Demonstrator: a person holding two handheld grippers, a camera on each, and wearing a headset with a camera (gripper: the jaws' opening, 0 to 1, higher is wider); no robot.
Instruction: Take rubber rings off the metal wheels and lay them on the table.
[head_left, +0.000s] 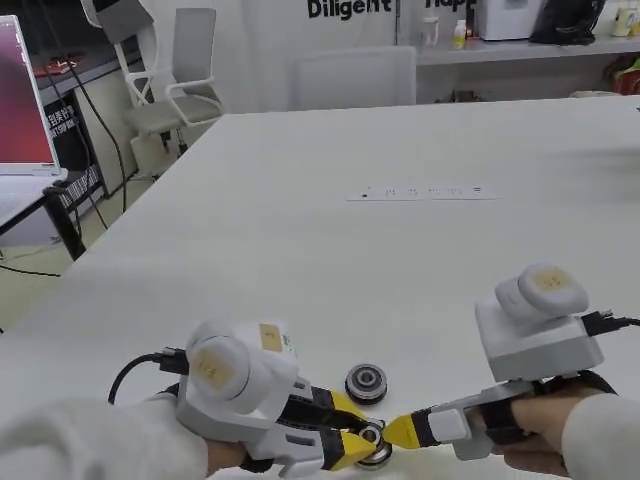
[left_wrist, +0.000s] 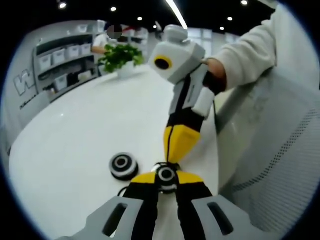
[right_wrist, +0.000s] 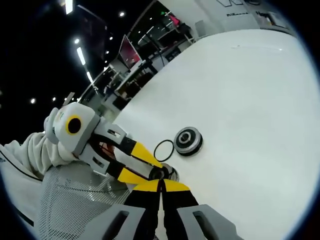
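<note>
The left gripper (left_wrist: 166, 180) is clenched on a metal wheel (right_wrist: 170, 173) low over the bench (head_left: 400, 260). The right gripper (right_wrist: 161, 186) (jaws pressed together) meets that wheel. A loose rubber ring (right_wrist: 164, 150) lies beside a second wheel (head_left: 366, 383).

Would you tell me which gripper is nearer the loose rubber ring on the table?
Left: the left gripper lies right beside the rubber ring; the right gripper sits farther off.

A pale office chair (head_left: 185, 70) stands at the far left, beside a red-lit screen (head_left: 20, 100). A second chair back (head_left: 355, 78) rises further right — behind it, a cluttered shelf (head_left: 520, 45). A leafy potted plant (left_wrist: 120, 56) sits before bin-filled shelving (left_wrist: 60, 65).
</note>
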